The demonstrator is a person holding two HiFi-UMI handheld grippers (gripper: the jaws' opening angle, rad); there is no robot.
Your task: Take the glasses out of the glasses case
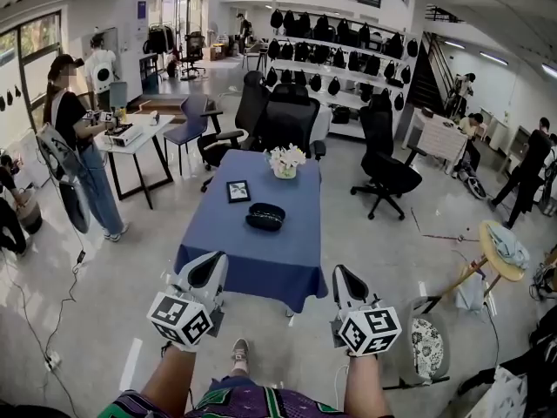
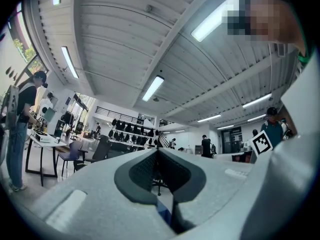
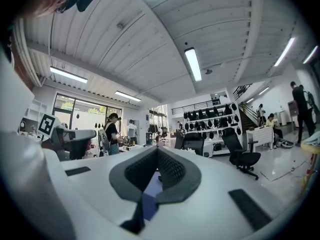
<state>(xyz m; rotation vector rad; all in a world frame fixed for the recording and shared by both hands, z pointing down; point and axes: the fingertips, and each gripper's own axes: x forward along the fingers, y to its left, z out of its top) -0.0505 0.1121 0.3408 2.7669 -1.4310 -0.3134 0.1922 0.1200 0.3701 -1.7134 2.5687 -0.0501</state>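
Head view: glasses case (image 1: 265, 217) lies near the middle of the blue-covered surface (image 1: 280, 264). It is dark and oval, and the lid looks shut, though it is small at this range. No glasses are visible outside it. A small picture frame (image 1: 238, 191) lies just beside the case, on its far left. A pot of pale flowers (image 1: 285, 161) stands at the far end.

Left gripper (image 1: 216, 258) and right gripper (image 1: 340, 272) are held low, close to the person's body. Both are short of the near edge of the surface and well apart from the case.

Fingers: in the left gripper view the dark pads (image 2: 142, 171) meet at the tips with nothing between them. The right gripper view shows the same, with pads (image 3: 175, 171) closed tip to tip and empty.

Progress, as a judgement: nothing is done yet. Approach, opening the lid and lifting out the glasses all remain. Both pairs of fingers will need to part first.

View comparison: only the head view shows the case and the layout of the surface. Both gripper views look out level and upward at ceiling lights, shelves and people. Of the surface they catch only a sliver of blue in the gap behind the tips. The case cannot be made out in either.
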